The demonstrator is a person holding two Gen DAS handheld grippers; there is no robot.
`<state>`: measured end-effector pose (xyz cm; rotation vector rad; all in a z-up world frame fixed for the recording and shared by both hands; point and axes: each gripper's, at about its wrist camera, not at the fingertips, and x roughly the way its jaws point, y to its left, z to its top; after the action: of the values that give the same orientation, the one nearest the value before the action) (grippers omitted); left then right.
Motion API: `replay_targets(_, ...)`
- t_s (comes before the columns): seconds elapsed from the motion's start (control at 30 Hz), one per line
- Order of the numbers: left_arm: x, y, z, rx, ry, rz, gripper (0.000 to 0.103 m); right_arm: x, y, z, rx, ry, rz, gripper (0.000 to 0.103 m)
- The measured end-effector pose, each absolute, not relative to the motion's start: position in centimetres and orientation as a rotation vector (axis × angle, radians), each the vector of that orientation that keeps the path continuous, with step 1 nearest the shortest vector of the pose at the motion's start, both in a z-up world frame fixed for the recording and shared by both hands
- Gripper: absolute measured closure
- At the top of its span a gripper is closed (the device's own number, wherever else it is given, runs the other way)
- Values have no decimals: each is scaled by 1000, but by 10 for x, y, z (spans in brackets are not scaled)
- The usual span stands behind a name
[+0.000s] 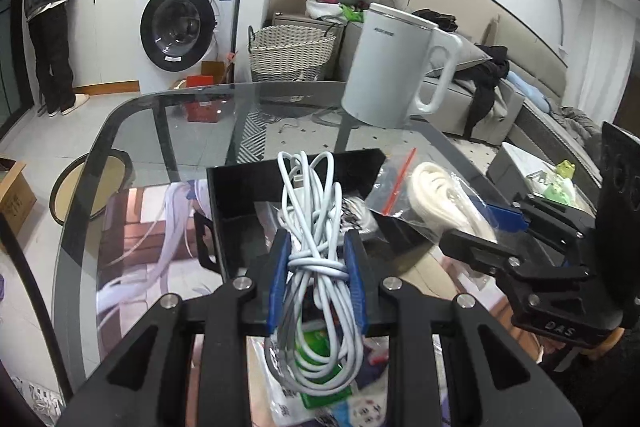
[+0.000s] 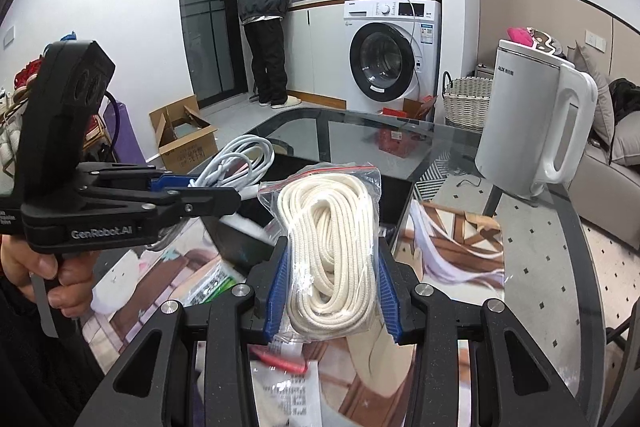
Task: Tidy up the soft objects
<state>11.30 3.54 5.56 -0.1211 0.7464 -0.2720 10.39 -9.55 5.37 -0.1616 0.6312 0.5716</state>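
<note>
My left gripper (image 1: 318,251) is shut on a coiled white cable (image 1: 316,227) and holds it above the black tray (image 1: 240,195) on the glass table. My right gripper (image 2: 330,267) is shut on a clear zip bag of cream rope (image 2: 332,243), held up just right of the tray (image 2: 394,203). In the left wrist view the bag of rope (image 1: 436,199) and the right gripper (image 1: 480,227) show at the right. In the right wrist view the left gripper (image 2: 200,193) with the cable (image 2: 240,163) shows at the left.
A white electric kettle (image 1: 394,67) stands at the far side of the glass table (image 1: 180,115). Packets and papers (image 1: 320,387) lie on the table below my grippers. A wicker basket (image 1: 290,51), a washing machine (image 1: 188,23) and a person (image 2: 266,15) are beyond the table.
</note>
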Motion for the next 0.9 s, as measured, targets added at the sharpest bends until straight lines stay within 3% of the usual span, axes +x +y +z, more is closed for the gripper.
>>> replay_targets(0.9,173,37,25,-58,830,-264,78,162,-51,28,-264,680,529,63)
